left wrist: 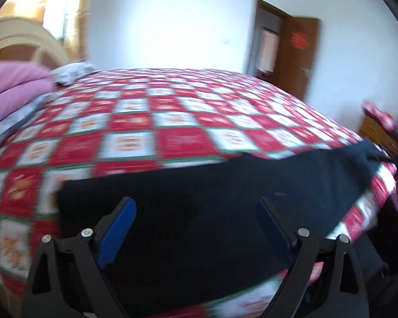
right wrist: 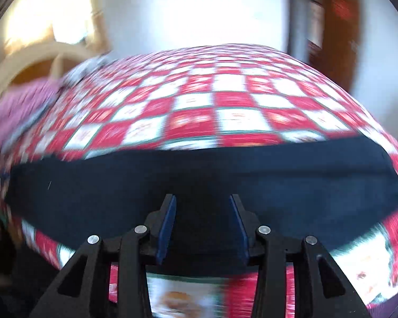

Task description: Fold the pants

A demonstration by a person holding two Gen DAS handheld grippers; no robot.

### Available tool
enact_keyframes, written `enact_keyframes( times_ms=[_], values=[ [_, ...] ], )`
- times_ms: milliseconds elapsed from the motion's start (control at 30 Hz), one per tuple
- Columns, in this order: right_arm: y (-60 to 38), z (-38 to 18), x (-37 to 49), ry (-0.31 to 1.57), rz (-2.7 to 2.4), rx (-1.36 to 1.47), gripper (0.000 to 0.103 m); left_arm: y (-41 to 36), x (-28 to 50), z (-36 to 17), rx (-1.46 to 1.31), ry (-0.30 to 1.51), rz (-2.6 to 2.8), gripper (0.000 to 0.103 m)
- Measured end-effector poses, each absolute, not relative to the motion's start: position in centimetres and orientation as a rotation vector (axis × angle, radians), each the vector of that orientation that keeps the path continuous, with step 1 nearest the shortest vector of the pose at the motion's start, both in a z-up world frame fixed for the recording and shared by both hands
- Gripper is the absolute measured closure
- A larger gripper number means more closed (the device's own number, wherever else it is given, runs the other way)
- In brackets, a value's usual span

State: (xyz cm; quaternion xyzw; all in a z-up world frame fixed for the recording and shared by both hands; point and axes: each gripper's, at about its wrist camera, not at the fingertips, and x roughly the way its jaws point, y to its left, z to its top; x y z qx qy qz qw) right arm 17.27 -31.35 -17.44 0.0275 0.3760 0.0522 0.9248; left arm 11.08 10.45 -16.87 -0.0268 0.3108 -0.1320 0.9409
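Nearest to me, the left gripper hangs low over the near edge of the bed, its blue-padded fingers spread wide apart with nothing between them. The right gripper sits likewise over the near edge, its fingers apart too, though with a narrower gap, and empty.

Just beyond both of them lie the dark navy pants, stretched in a long band along the near side of the bed, left to right, flat on the red-and-white checked bedspread. Their far right end looks slightly raised or rumpled near the bed's corner, though blur makes it hard to be sure. How many layers the band has I cannot tell; it may be one leg laid over the other.

As I judge it, the folding is early: the pants are laid out at full length, neither gripper holds cloth, and the folds across the length are still to be made.

Farther off, a pink quilt is piled at the far left by the headboard, and a brown door stands open at the far right.
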Motion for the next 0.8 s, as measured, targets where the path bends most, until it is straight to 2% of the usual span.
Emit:
enact_keyframes(
  times_ms=[400, 600, 800],
  values=[
    [-46.9, -15.7, 14.3, 0.645, -0.166, 0.444, 0.060, -10.2, 13.3, -16.5, 0.139, 0.650, -0.668, 0.010],
    [-51.7, -16.2, 13.8, 0.611, -0.185, 0.656, 0.060, -14.0, 13.1, -18.0, 0.217, 0.706, -0.722, 0.028],
    [-52.9, -16.6, 14.6, 0.610, -0.160, 0.708, 0.060, -15.7, 12.2, -19.5, 0.279, 0.740, -0.731, 0.035]
  ],
)
